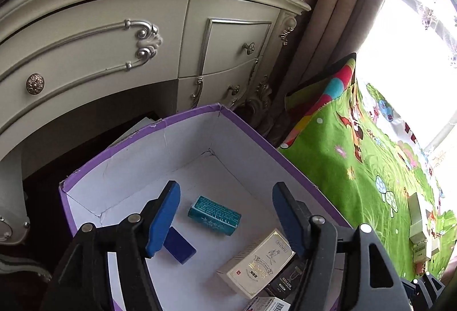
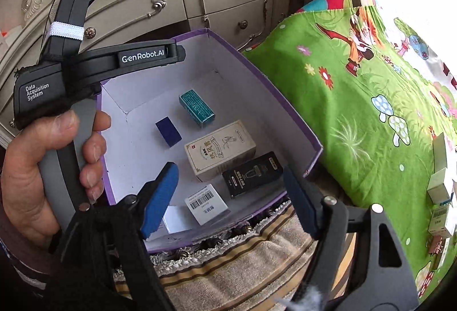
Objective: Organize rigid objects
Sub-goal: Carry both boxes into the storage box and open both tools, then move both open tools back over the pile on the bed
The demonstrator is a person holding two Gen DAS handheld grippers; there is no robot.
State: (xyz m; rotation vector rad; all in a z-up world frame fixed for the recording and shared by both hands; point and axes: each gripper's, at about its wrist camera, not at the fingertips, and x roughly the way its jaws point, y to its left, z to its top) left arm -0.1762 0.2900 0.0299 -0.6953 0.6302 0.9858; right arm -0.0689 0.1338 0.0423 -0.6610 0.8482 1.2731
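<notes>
The left gripper (image 1: pixel 225 219) hangs over the open purple box (image 1: pixel 137 137), its blue pads spread wide with nothing between them. The right gripper (image 2: pixel 228 199) is released too, its jaws gaping over the box's near edge.

Inside the box lie five small packs: a teal one (image 2: pixel 196 108) toward the far corner, a dark blue block (image 2: pixel 168 131) just beside it, a cream carton (image 2: pixel 220 149) in the middle, a black carton (image 2: pixel 252 174) touching it on the near side, and a white pack with a barcode (image 2: pixel 206 204) by the near wall.

What remains to be sorted appears to be the pale boxes (image 2: pixel 440 197) on the green cloth (image 2: pixel 357 117), near its right edge, well apart from the purple box. They sit at the rim of the fisheye, so their long axes are hard to read; they may stand upright. They lie to the right of both tools, and the right gripper looks the nearer, so the next reach probably falls to it.
</notes>
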